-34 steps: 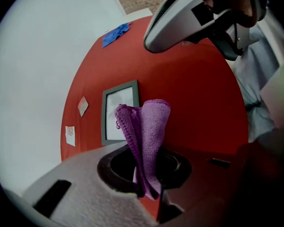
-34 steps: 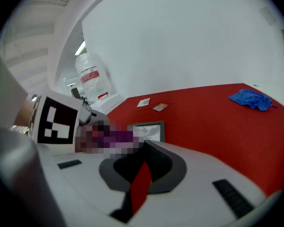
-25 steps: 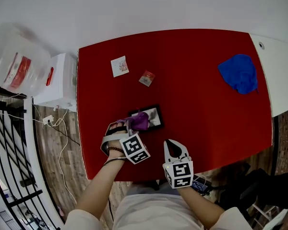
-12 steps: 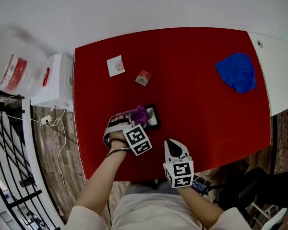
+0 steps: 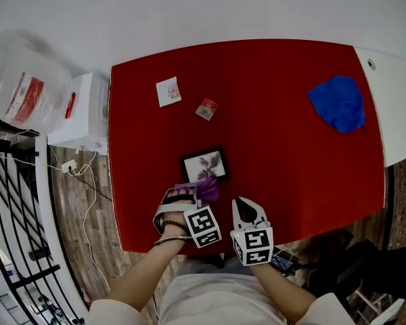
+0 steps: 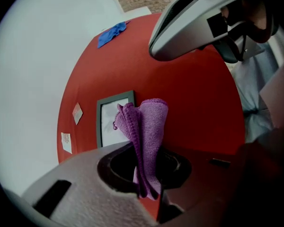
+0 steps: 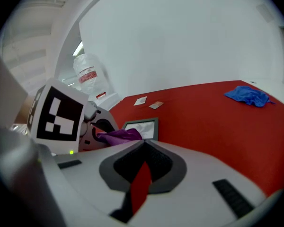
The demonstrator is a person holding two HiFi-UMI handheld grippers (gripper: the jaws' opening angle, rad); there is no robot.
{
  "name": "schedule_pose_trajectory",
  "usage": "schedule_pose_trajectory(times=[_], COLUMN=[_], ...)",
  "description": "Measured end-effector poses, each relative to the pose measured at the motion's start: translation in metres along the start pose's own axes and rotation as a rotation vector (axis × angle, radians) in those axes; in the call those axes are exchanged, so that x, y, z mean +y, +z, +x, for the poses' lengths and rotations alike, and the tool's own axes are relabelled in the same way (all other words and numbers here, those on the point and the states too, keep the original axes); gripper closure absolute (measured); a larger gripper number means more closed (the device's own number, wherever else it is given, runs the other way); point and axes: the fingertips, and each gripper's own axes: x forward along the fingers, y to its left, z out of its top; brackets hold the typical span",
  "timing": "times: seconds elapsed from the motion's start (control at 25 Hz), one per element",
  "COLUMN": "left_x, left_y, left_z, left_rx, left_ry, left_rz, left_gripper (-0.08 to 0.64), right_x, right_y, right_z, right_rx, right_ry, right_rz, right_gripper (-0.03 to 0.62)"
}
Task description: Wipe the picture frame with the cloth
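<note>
A small black picture frame (image 5: 204, 166) with a pale print lies flat on the red table (image 5: 291, 147). Just short of its near edge my left gripper (image 5: 197, 195) is shut on a bunched purple cloth (image 5: 207, 189). In the left gripper view the cloth (image 6: 146, 124) stands up from the jaws, with the frame (image 6: 110, 122) beyond it and apart from it. My right gripper (image 5: 244, 204) hovers at the table's near edge, right of the left one, shut with nothing in it. From the right gripper view (image 7: 143, 148) the frame (image 7: 144, 126) and cloth (image 7: 117, 135) lie ahead to the left.
A blue cloth (image 5: 338, 103) lies crumpled at the far right corner. Two small cards (image 5: 168, 91) (image 5: 206, 109) rest on the far left part of the table. A white unit (image 5: 84, 114) and a plastic bottle (image 5: 20, 87) stand off the table's left side.
My left gripper has pulled back toward the near edge with the purple cloth, which sat on the frame before and is now off it. The right gripper has stayed put.
</note>
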Motion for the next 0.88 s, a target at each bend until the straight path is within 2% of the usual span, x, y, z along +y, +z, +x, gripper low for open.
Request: schedule_pose_trajectory(times=[0.12, 0.32, 0.44, 0.76, 0.88], left_x=[0.008, 0.078, 0.1, 0.09, 0.075], left_y=[0.0, -0.003, 0.004, 0.013, 0.014], left_z=[-0.002, 0.005, 0.018, 0.034, 0.031], left_rx=[-0.011, -0.014, -0.004, 0.018, 0.023], left_ry=[0.018, 0.106, 0.123, 0.086, 0.048], left_rz=[-0.03, -0.142, -0.147, -0.108, -0.092], left_gripper=[0.499, 0.499, 0.499, 0.499, 0.5], right_x=[0.001, -0.009, -0.014, -0.028, -0.027], right_y=[0.001, 0.0, -0.001, -0.005, -0.007], right_z=[-0.002, -0.006, -0.009, -0.012, -0.012], right_rx=[-0.004, -0.005, -0.001, 0.009, 0.007], right_ry=[0.003, -0.014, -0.021, -0.041, -0.037], right_rz=[-0.001, 0.009, 0.012, 0.019, 0.019], right_gripper=[0.588, 0.588, 0.588, 0.588, 0.588])
